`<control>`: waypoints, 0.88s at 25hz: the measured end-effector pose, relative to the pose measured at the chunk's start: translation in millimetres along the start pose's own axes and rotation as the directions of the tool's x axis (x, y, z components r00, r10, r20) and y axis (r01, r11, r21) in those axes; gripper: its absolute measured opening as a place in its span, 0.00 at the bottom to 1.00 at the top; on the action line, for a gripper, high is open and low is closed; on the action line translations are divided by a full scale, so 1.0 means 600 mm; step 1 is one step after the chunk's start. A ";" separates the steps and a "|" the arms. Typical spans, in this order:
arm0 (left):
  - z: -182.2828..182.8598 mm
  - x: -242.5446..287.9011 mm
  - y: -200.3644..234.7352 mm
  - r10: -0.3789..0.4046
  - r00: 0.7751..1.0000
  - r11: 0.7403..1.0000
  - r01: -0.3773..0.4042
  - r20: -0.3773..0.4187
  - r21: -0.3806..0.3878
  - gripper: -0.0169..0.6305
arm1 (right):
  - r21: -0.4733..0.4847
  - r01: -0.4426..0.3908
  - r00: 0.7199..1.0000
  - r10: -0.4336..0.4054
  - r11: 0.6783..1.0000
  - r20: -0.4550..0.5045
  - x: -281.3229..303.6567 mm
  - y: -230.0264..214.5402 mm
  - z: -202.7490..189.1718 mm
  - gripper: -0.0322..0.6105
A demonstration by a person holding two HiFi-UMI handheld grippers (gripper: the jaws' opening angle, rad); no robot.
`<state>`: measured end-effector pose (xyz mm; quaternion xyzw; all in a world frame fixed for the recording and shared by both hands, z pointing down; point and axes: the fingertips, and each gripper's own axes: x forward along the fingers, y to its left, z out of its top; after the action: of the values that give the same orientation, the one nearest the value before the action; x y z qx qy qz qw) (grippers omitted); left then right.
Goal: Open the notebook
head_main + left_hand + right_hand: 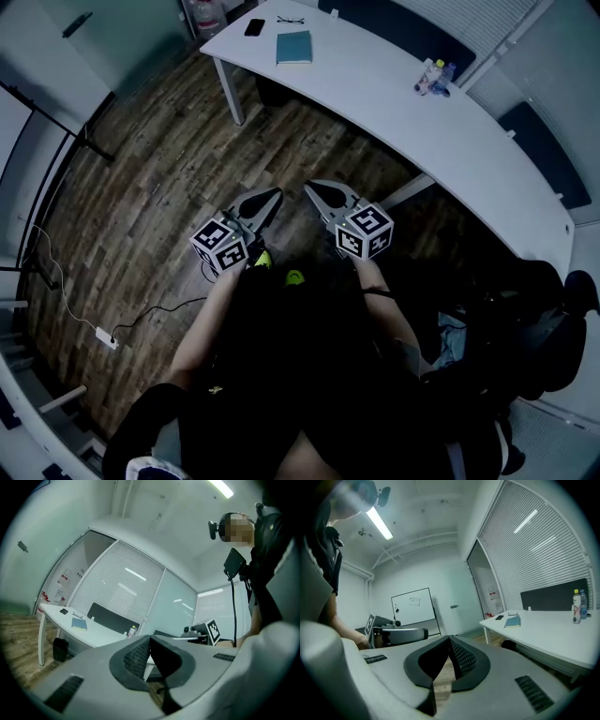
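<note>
The blue notebook (293, 47) lies closed at the far end of the white curved table (394, 103). It shows small in the left gripper view (79, 625) and in the right gripper view (512, 621). Both grippers hover over the wooden floor in front of the person, well short of the table. My left gripper (274, 196) has its jaws together with nothing between them (150, 639). My right gripper (311, 187) is also shut and empty (450, 639). Each gripper view shows the other gripper beside it.
A black phone (254, 27) and glasses (291, 20) lie beyond the notebook. Bottles (433, 77) stand at the table's far edge. A black bin (60, 649) stands under the table. A cable and power strip (106, 337) lie on the floor at left; a dark chair (553, 328) is at right.
</note>
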<state>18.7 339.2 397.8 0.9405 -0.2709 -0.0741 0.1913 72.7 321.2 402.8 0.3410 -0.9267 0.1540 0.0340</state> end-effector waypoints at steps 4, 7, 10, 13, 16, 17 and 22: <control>-0.006 0.007 0.004 0.007 1.000 1.000 -0.007 0.004 -0.007 0.05 | 0.004 0.014 1.000 -0.014 1.000 -0.011 -0.002 -0.015 -0.006 0.06; -0.005 0.009 0.012 0.012 1.000 1.000 -0.012 0.003 -0.004 0.05 | -0.004 0.012 1.000 -0.013 1.000 -0.025 0.004 -0.021 -0.010 0.06; 0.008 0.020 0.036 0.015 1.000 1.000 -0.015 0.018 -0.002 0.05 | -0.022 0.012 0.999 -0.013 1.000 -0.035 0.025 -0.039 -0.004 0.06; 0.021 0.027 0.063 0.007 1.000 1.000 -0.007 0.017 0.014 0.05 | -0.029 0.014 0.999 -0.015 0.999 -0.036 0.057 -0.053 0.000 0.06; 0.034 0.036 0.094 0.004 1.000 1.000 -0.004 0.016 0.016 0.05 | -0.030 0.007 0.999 -0.008 1.000 -0.044 0.089 -0.065 0.007 0.06; 0.040 0.040 0.104 0.004 1.000 1.000 -0.004 0.015 0.017 0.05 | -0.030 0.002 0.999 -0.004 1.000 -0.047 0.098 -0.069 0.011 0.06; 0.057 0.062 0.152 -0.002 1.000 1.000 0.002 0.001 0.018 0.05 | -0.024 0.001 0.998 -0.002 1.000 -0.066 0.142 -0.097 0.021 0.06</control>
<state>-2.2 236.9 401.7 0.9423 -0.2709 -0.0723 0.1828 45.8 222.3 420.4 0.3360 -0.9266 0.1540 0.0690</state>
